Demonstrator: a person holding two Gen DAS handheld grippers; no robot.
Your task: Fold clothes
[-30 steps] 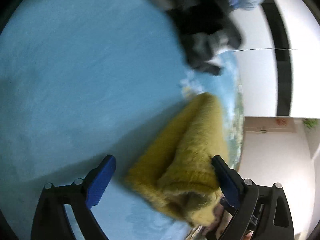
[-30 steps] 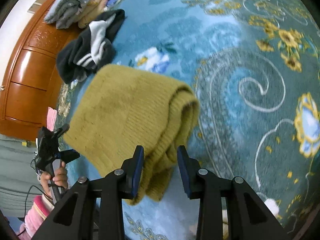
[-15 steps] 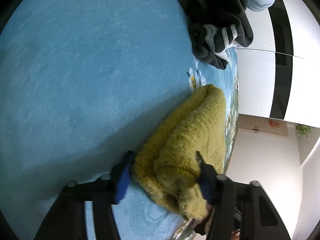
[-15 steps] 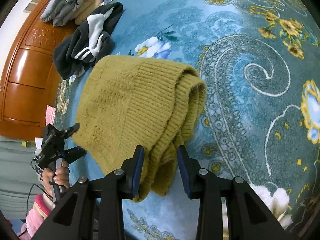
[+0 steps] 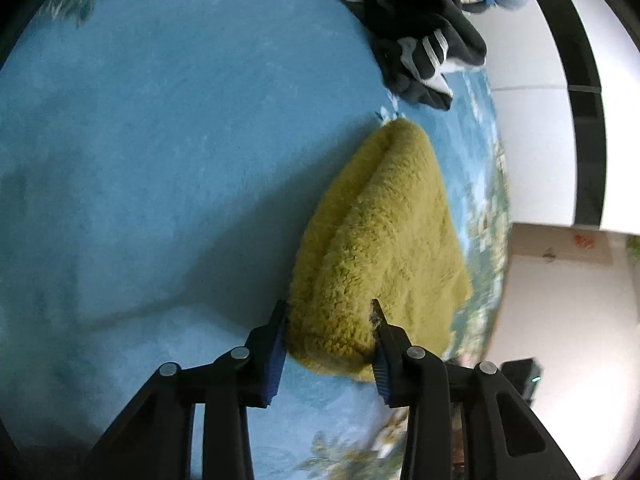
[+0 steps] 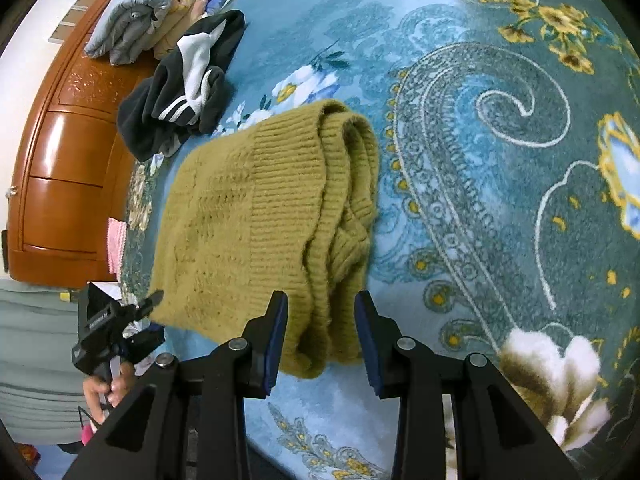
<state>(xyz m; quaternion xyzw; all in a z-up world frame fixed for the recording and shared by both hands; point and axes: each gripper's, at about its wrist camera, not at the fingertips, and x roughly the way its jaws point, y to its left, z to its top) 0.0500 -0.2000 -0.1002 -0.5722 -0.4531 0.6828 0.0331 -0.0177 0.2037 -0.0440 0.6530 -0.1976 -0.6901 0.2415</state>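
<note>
A folded mustard-yellow knit sweater (image 6: 256, 216) lies on a blue floral bedspread (image 6: 500, 128). My right gripper (image 6: 322, 332) is shut on the sweater's near folded edge, the knit bunched between its blue pads. My left gripper (image 5: 330, 332) is shut on another corner of the sweater (image 5: 384, 240), with fabric squeezed between its fingers. In the right wrist view the left gripper (image 6: 120, 320) shows at the sweater's left corner, held by a hand.
A dark jacket with white stripes (image 6: 180, 88) lies crumpled beyond the sweater; it also shows in the left wrist view (image 5: 424, 44). Folded bedding (image 6: 152, 12) is stacked against a wooden headboard (image 6: 64, 168). A white wall (image 5: 532, 120) lies past the bed edge.
My left gripper has closed from wide open onto the sweater's corner. The right gripper kept its grip and the sweater has spread flatter on the bed.
</note>
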